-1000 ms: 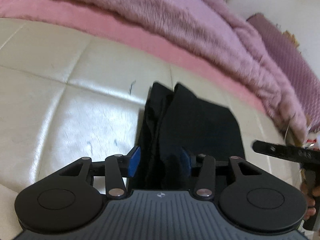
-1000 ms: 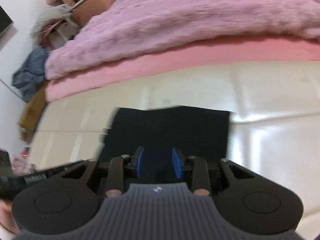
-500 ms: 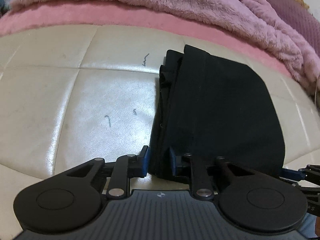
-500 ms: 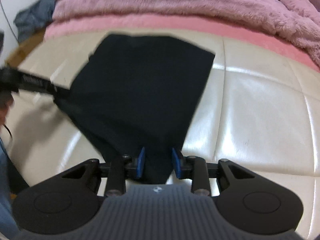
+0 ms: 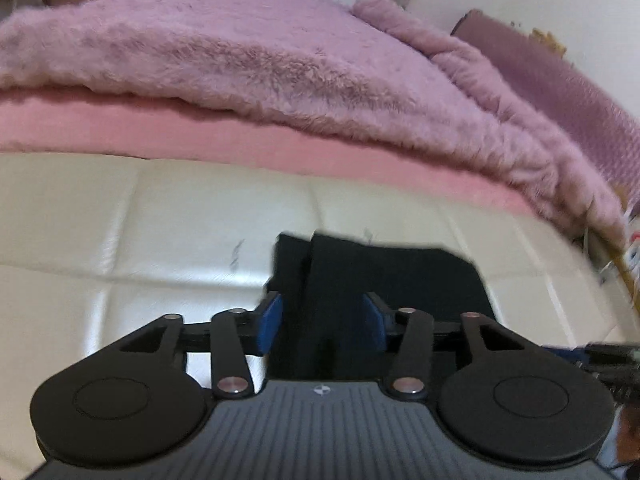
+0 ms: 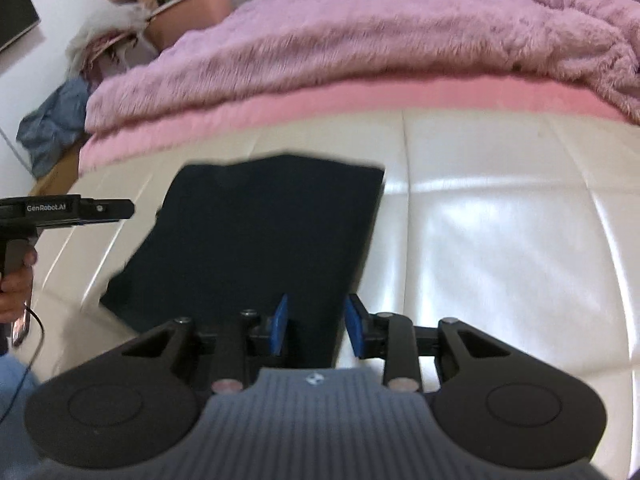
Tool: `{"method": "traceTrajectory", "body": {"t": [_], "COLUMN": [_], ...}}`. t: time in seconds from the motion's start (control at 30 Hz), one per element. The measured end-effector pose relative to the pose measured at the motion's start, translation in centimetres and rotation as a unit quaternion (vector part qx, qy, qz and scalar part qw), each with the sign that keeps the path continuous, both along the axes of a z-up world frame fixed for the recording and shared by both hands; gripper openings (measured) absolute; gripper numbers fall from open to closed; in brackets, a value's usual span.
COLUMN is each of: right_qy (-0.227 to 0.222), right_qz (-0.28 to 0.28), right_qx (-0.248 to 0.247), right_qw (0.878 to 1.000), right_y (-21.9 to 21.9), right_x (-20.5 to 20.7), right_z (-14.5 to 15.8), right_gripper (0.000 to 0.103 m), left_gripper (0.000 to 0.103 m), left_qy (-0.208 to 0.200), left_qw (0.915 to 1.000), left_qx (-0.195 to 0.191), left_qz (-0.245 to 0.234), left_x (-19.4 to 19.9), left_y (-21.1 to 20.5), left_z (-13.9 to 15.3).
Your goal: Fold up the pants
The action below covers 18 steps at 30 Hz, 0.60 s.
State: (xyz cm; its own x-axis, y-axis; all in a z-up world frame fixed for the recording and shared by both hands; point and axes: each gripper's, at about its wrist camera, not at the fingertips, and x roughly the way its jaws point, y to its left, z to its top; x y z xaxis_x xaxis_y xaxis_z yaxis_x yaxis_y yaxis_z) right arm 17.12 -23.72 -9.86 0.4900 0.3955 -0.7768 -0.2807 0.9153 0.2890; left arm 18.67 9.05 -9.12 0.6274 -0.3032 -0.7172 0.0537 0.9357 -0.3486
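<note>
left gripper (image 5: 322,322): jaws opening, blue pads either side of the near left edge of the folded black fabric pants (image 6: 264,236), not pressing. right gripper (image 6: 316,326): jaws part spread, near right corner between them; pinch or not, cannot tell. pants lie flat on the cream quilted leather surface (image 6: 500,240). soft, light, limp; best taken at corners. beyond, fluffy pink blanket (image 5: 260,60).

My matt black cloth pants (image 6: 260,236) lie on glossy cream leather-like cushion (image 6: 500,240); behind, a fluffy mauve blanket (image 5: 248,68).
</note>
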Motion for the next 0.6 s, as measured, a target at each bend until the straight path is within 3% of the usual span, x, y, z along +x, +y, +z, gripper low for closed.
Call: {"method": "traceTrajectory", "body": {"t": [0.23, 0.4, 0.47, 0.53, 0.6], "right_qy": [-0.018, -0.013, -0.004, 0.003, 0.002], "right_qz": [0.013, 0.028, 0.031, 0.030, 0.031], "right_qx": [0.030, 0.037, 0.032, 0.029, 0.029], "right_qw": [0.999, 0.999, 0.999, 0.999, 0.999], "right_y": [1.3, 2.1, 2.4, 2.5, 2.6], "right_x": [3.1, 4.3, 4.8, 5.0, 4.9], "right_z": [-0.1, -1.7, -2.6, -3.4, -3.7], "right_gripper": [0.031, 0.032, 0.032, 0.032, 0.032], "left_gripper": [0.058, 0.056, 0.040, 0.033, 0.010], "left_qy": [0.047, 0.032, 0.025, 0.009, -0.024], "left_qw": [0.9949, 0.9946, 0.9940, 0.9934, 0.9939], "left_qx": [-0.089, -0.098, -0.105, -0.113, -0.106], "left_qz": [0.004, -0.016, -0.015, -0.015, -0.016], "left_x": [5.5, 6.8, 6.7, 6.2, 5.2], "left_y": [1.3, 0.6, 0.7, 0.9, 0.9], "left_z": [-4.4, -5.7, -5.6, -4.9, -3.3]}}
